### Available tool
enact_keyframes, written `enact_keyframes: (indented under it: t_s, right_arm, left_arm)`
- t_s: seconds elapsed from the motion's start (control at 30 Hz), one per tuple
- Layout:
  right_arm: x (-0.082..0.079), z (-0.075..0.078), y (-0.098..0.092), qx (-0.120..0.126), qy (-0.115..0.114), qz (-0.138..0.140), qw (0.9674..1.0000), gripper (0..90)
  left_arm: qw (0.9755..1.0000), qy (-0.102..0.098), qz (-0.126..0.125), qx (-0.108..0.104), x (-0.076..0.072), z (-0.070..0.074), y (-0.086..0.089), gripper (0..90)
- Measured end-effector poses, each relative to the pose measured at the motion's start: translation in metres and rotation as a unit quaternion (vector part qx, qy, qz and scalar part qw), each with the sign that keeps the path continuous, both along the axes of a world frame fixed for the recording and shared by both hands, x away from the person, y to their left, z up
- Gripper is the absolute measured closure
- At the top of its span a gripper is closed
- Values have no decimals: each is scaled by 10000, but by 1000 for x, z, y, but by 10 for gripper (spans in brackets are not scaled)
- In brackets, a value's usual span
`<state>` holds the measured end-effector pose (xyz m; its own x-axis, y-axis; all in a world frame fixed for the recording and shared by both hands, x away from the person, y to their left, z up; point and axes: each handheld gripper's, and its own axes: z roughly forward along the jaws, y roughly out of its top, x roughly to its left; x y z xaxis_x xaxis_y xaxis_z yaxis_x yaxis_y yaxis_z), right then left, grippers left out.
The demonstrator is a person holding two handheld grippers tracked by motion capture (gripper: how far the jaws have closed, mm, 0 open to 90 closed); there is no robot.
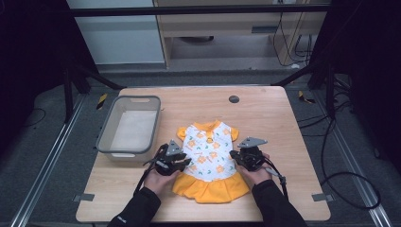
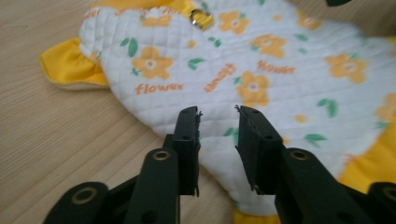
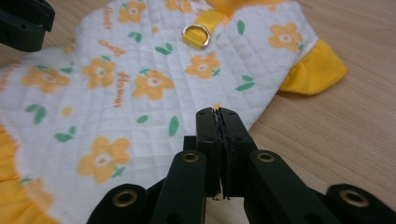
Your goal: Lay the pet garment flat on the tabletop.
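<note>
Dress [image 1: 210, 158] lies flat on the table [image 1: 274, 109], white quilted top with orange flowers and a yellow skirt. We keep our left gripper [image 2: 218, 122] parted over its edge (nothing pinched), while our right gripper [image 3: 218, 114] is clamped tight at the opposite edge; whether it has caught fabric, we cannot tell.
</note>
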<state>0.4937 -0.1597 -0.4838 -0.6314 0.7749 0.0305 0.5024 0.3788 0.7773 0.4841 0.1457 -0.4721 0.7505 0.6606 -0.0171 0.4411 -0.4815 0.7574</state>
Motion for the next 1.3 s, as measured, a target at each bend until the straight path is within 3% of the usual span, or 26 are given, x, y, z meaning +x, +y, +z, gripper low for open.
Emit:
enact_keyframes:
  t_s: [0.17, 0.27, 0.37, 0.47, 0.73, 0.9, 1.1, 1.3]
  right_arm:
    - [-21, 9, -9, 161, -24, 187, 9997, 897]
    - [-34, 4, -10, 127, 75, 303, 9994, 897]
    - [-50, -9, -7, -71, 279, 493, 9984, 895]
    - [-54, -11, -6, -84, 312, 524, 9981, 894]
    - [-62, -14, -6, -168, 291, 475, 9983, 896]
    - [-63, -10, -7, -86, 315, 459, 9984, 879]
    - [-65, 0, -18, 141, 71, 321, 9994, 796]
    - [-69, 8, -33, 222, -189, -55, 9996, 589]
  left_arm:
    - [9993, 144, -281, -194, -22, 9, -1, 799]
    - [9987, 297, -413, -79, -30, 2, -4, 804]
    - [9979, 403, -453, 213, -35, -10, -7, 801]
    - [9972, 496, -461, 306, -35, -17, -5, 797]
    - [9984, 344, -415, 173, -40, -22, -3, 785]
    - [9990, 256, -357, 119, -43, -17, -2, 646]
    - [9996, 54, -127, -227, -49, -2, 16, 545]
    - [9996, 9, 109, -257, -61, 2, 40, 417]
